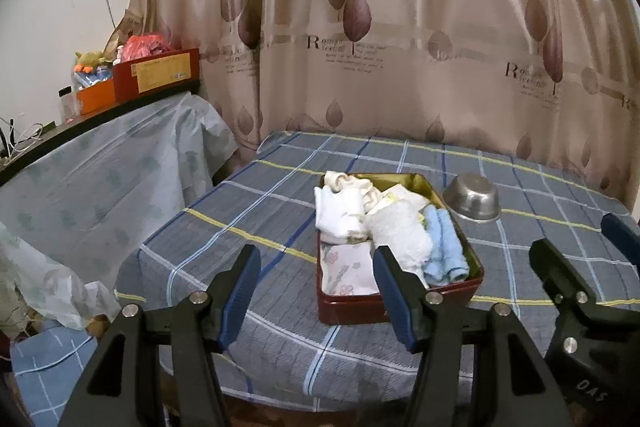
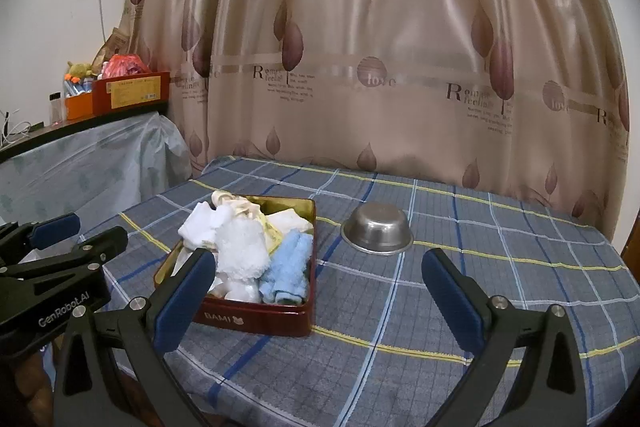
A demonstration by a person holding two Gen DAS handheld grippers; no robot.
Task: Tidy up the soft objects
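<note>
A red tin (image 2: pixel 256 319) sits on a desk (image 2: pixel 440 307) covered with a blue-grey plaid cloth. The tin is open and piled with soft cloths: a fluffy white towel (image 2: pixel 240 247) heaped in the middle, a rolled light blue cloth (image 2: pixel 288 267) along the tin's right side, smaller white cloths (image 2: pixel 200 227) toward the back left, and a flat floral-print cloth (image 1: pixel 348 271) lying in the front left corner. The blue roll's long axis runs front to back, roughly in line with the tin's right wall.

An upturned steel bowl (image 2: pixel 376 229) rests on the desk just to the right of the tin, apart from it.

The left hand-held gripper (image 1: pixel 316 291) hovers above the desk with its jaws spread wide and nothing between them. The tin lies straight ahead of it and slightly right, its right finger overlapping the tin's near edge in the left wrist view.

The right hand-held gripper (image 2: pixel 320 291) is also spread wide and empty. The tin lies ahead and to its left, the bowl almost dead ahead.

Judging from this, both are near the tin; the left hand-held gripper seems better lined up with the floral cloth, the right with the blue roll.
</note>
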